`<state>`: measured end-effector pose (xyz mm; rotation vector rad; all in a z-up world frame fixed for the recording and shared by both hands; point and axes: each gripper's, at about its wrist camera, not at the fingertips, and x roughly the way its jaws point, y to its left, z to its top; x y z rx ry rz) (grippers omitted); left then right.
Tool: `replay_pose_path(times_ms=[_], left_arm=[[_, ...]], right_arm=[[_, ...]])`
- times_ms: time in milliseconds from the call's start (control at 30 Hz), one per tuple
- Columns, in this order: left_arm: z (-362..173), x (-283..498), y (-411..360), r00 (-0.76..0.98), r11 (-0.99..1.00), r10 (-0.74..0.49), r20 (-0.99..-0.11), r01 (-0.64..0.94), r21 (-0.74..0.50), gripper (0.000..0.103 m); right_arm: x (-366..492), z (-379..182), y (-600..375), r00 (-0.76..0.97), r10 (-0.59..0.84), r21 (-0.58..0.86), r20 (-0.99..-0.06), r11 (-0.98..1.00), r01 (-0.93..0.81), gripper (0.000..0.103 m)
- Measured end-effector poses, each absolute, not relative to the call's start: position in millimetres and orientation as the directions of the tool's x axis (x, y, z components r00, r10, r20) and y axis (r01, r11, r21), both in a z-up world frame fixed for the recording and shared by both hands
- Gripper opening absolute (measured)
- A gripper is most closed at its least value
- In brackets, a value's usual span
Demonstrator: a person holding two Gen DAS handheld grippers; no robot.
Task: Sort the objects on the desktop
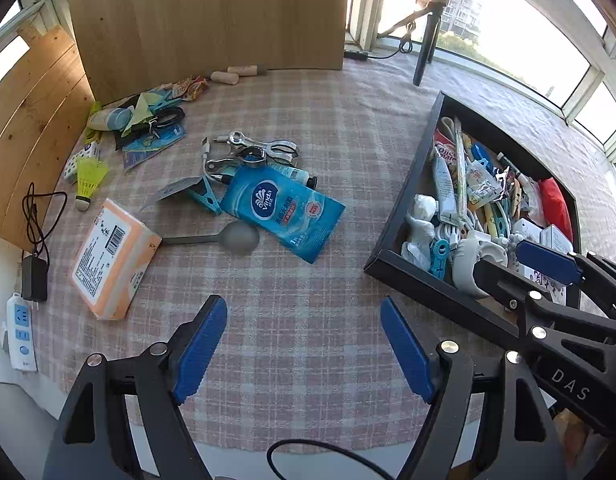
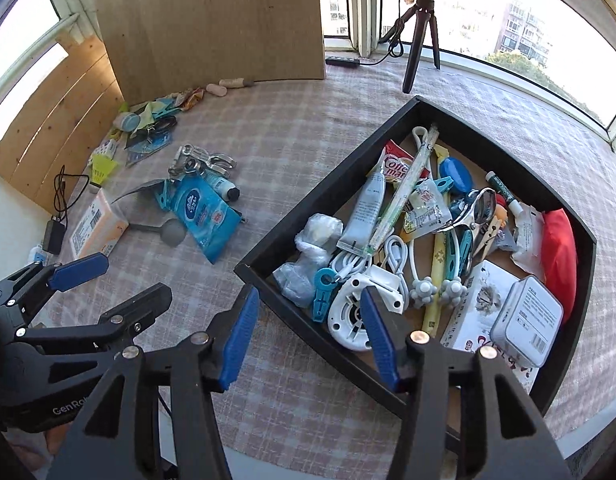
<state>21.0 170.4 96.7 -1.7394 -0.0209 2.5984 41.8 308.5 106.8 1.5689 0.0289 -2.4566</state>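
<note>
Above checked cloth [image 1: 308, 320], left claw [image 1: 304, 344] released, right claw [image 2: 308, 336] released, over black tray [image 2: 292, 292]

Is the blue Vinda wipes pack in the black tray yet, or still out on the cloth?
Out. The wipes pack lies flat on the checked cloth, left of the black tray.

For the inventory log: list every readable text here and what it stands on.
"Vinda": blue wipes pack
"Coffee mate": sachet in the tray
"DAS": right gripper arm
"GenRo", cut off: left gripper body
Orange tissue pack, tube, white tin: print too small to read.
</note>
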Motion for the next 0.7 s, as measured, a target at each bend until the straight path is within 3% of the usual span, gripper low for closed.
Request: replay_pose_path(times_ms=[700], left_arm=[[98.3, 20.1, 124.4, -0.409, -0.996, 0.069, -0.91, -0.074, -0.042, 0.081]], right_arm=[[55.8, 100.0, 256.0, -0.404, -0.157, 0.111, -0.901, -0.985, 0.135, 0.053]])
